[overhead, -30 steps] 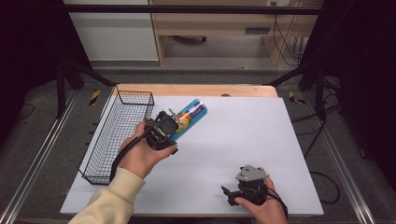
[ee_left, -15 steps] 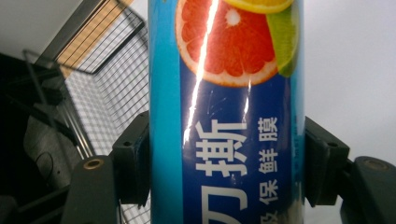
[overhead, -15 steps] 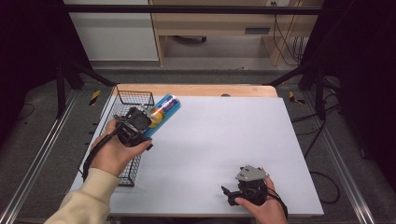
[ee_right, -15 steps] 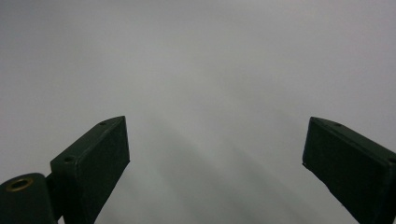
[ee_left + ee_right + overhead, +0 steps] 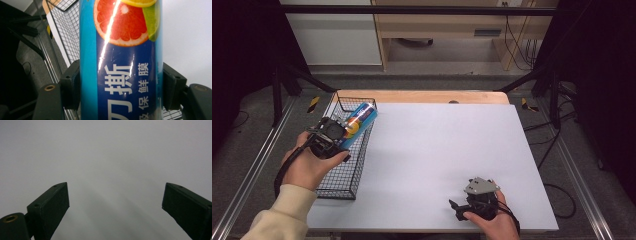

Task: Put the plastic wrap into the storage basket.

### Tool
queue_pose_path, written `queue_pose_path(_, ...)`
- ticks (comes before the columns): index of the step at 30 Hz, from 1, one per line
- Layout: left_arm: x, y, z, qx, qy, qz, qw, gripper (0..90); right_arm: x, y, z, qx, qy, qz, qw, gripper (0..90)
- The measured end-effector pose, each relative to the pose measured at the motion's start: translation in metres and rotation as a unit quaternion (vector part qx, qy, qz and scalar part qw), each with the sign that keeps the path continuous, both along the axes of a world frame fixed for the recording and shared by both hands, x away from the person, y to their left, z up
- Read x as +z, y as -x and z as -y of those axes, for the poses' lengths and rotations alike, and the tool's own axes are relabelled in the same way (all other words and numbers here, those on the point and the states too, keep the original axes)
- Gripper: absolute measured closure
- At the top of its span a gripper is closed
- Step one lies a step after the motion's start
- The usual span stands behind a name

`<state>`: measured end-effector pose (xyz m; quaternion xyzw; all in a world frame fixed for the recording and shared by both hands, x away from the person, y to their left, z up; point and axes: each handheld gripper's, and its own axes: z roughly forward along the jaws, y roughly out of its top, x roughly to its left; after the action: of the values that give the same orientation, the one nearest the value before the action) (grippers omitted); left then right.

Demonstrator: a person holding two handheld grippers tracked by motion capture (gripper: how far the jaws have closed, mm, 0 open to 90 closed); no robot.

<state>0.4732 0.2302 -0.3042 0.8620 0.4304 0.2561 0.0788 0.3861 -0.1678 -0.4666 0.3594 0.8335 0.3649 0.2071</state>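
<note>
At the left of the high view I am holding the left gripper [image 5: 328, 137] over the wire basket [image 5: 343, 175], its jaws pinching a blue cling-film tube [image 5: 358, 120] printed with citrus fruit. The tube is pointing toward the upper right, its far end riding above the basket's right rim; I judge it is being carried this way so it can be lowered lengthwise into the basket. In the left gripper view both pads are pressing the tube [image 5: 122, 75] across its width, which should be keeping the glossy wrapper from slipping.

At lower right, the right gripper [image 5: 458, 207] is resting on the white table [image 5: 447, 140] with jaws spread and nothing between them, parked clear of the work.

Beyond the table, grey floor, a dark frame and a wooden shelf are showing.
</note>
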Motion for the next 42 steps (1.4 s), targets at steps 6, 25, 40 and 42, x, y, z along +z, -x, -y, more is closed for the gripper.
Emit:
queue_pose_path(6, -0.008, -0.002, -0.010, 0.013, -0.002, -0.006, 0.9999, 32.1, 0.000, 0.000, 0.000, 0.001, 0.002, 0.000, 1.0000, 7.7)
queue_pose_path(25, -0.033, -0.007, -0.026, 0.045, -0.005, -0.025, 0.9987, 32.1, 0.000, 0.000, 0.000, 0.004, 0.001, 0.000, 1.0000, 7.6)
queue_pose_path(40, -0.045, -0.008, -0.024, 0.063, -0.015, -0.038, 0.9972, 32.1, 0.006, 0.005, -0.005, 0.024, -0.009, 0.012, 0.9996, 7.4)
queue_pose_path(42, -0.045, -0.008, -0.024, 0.065, -0.015, -0.037, 0.9970, 32.1, 0.007, 0.006, -0.004, 0.022, -0.014, 0.015, 0.9996, 7.4)
